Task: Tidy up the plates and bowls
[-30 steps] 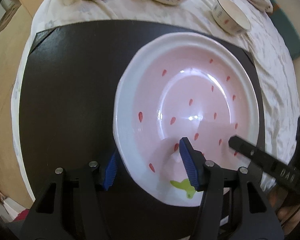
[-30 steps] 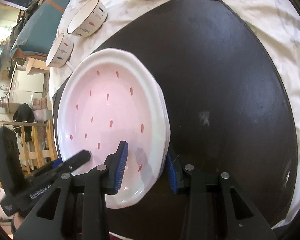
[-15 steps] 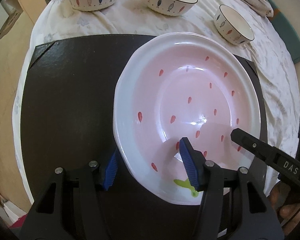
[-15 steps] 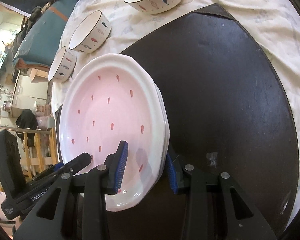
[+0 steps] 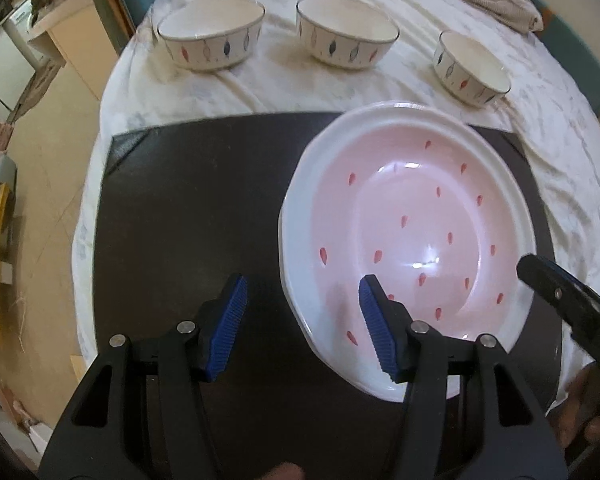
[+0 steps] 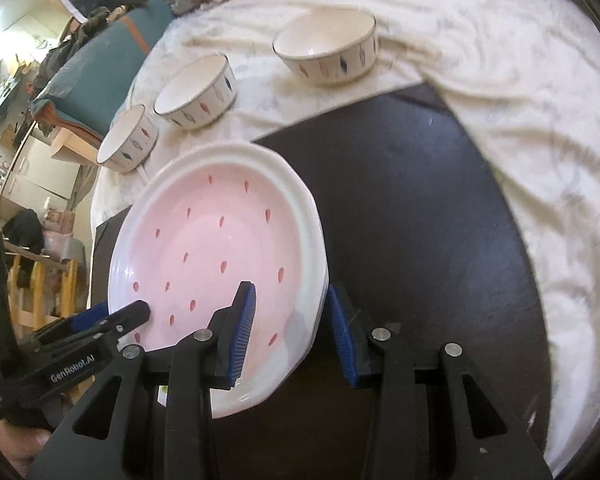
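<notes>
- Left wrist view: the pink plate (image 5: 412, 216) with red seed marks lies on the black mat (image 5: 188, 208), toward its right side.
- The left tongs (image 5: 300, 320) stand open astride the plate's near left rim, pads clear of it.
- The right tongs (image 6: 290, 324) straddle the opposite rim, jaws opening, neither pad pressing.
- Three patterned bowls (image 5: 348, 32) sit in a row beyond the mat on the white tablecloth (image 5: 540, 128).
</notes>
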### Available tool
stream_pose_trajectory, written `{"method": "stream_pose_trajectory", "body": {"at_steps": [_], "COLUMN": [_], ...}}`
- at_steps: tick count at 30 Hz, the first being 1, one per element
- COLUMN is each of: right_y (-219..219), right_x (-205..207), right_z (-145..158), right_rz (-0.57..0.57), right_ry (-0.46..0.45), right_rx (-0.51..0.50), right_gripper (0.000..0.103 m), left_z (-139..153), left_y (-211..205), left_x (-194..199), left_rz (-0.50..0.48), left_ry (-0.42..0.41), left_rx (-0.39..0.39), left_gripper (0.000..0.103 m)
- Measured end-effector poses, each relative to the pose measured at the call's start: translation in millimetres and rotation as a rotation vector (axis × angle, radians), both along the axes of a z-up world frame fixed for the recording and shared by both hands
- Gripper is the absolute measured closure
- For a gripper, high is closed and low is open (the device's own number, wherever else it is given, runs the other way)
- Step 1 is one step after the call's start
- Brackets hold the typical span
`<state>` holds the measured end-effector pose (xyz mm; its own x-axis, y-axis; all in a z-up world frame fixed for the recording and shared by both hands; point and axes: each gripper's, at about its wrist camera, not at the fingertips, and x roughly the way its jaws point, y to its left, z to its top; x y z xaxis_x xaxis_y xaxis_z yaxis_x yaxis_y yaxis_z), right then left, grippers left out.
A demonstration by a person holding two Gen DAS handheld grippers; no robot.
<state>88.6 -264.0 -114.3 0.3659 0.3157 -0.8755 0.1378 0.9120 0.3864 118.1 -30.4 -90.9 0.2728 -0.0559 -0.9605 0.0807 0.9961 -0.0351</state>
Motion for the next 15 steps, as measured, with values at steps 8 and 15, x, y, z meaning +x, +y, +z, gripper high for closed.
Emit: {"method": "stream_pose_trajectory", "body": {"at_steps": [8,15], "right_y": [-1,4], "right_x": [-15,-30], "right_z": [18,59], "right_rz": [-0.012,-0.052], "right_ry": [-0.047,-0.127], "right_rx": [-0.038,-0.134], "right_gripper": [0.008,0.000], "left_z": [32,67], "left_y": [0,1], "left_x": [-12,-27], "left_rz": [-0.014,-0.022], "left_ry": [-0.118,-0.248], "left_rx": [-0.006,-0.045], "left_gripper": [0.048,0.014]}}
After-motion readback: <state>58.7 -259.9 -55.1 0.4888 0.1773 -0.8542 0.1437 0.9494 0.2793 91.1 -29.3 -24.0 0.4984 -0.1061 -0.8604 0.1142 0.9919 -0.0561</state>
